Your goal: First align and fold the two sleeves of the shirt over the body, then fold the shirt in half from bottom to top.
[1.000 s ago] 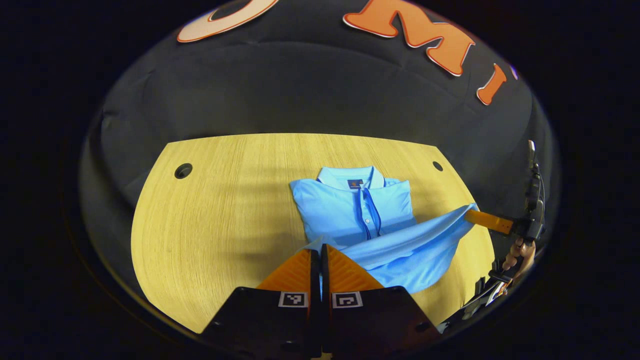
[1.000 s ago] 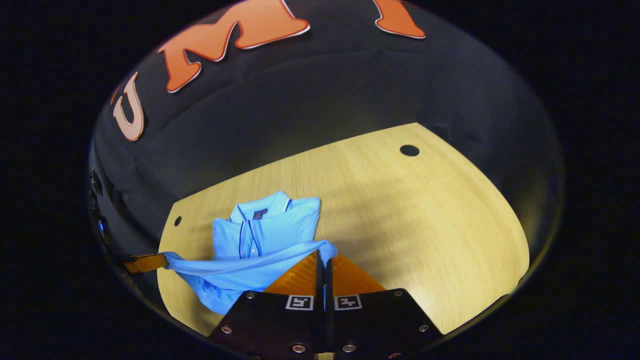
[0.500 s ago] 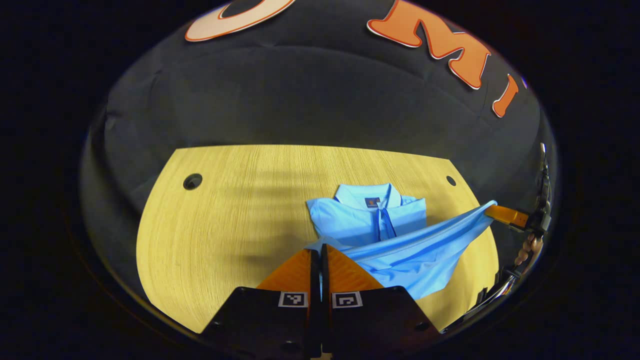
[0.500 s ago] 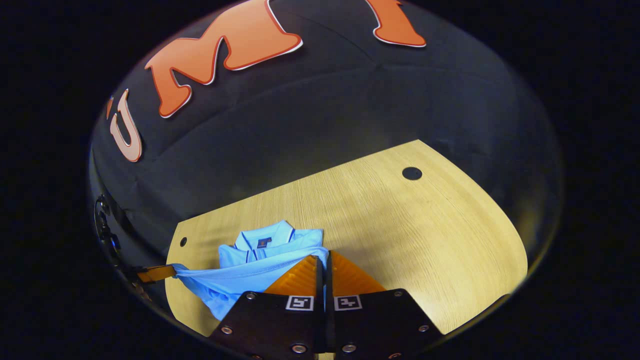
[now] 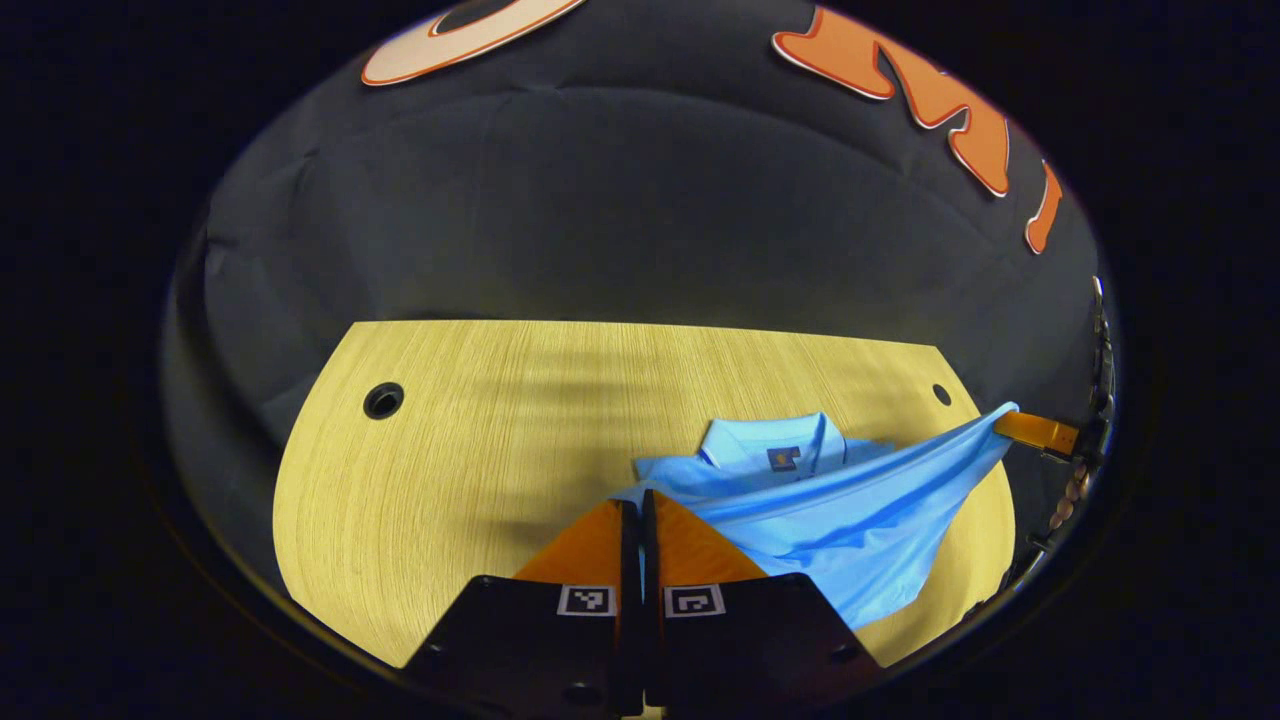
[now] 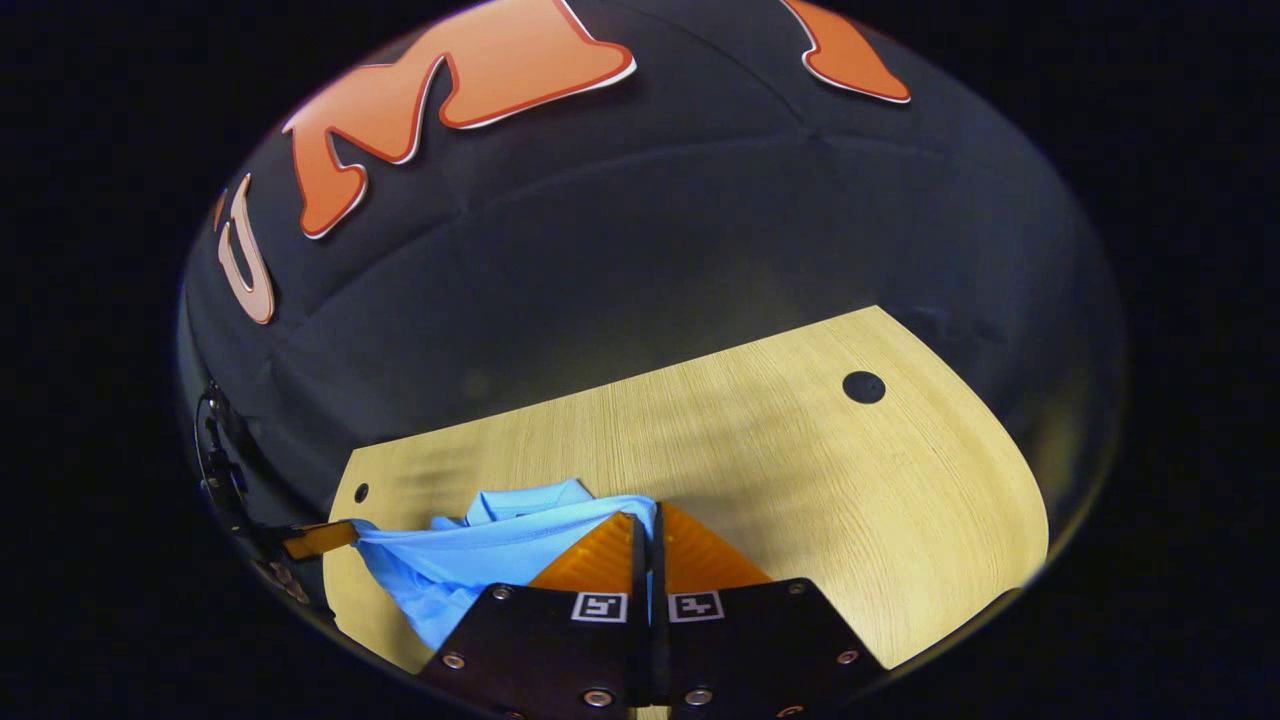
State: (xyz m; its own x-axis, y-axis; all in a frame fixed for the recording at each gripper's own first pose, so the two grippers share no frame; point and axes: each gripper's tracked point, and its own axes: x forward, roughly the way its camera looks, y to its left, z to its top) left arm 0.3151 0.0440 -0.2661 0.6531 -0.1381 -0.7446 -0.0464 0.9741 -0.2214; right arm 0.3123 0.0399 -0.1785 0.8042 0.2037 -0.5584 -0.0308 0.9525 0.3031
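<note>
Both grippers are pinched closed on the bottom hem of the blue shirt (image 5: 830, 520), the left gripper (image 5: 640, 505) at one corner and the right gripper (image 6: 645, 525) at the other, with the hem lifted and stretched between them over the wooden table (image 5: 470, 450). To fold well, carry both corners level toward the collar (image 5: 770, 445), keeping the hem taut and square. Nothing blocks the way; the table's cable hole (image 5: 383, 400) lies well apart.

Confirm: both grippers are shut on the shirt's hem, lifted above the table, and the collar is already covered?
Not quite: the collar is uncovered in the left gripper view. Both grippers, left and right, are shut on the shirt's hem above the table.
</note>
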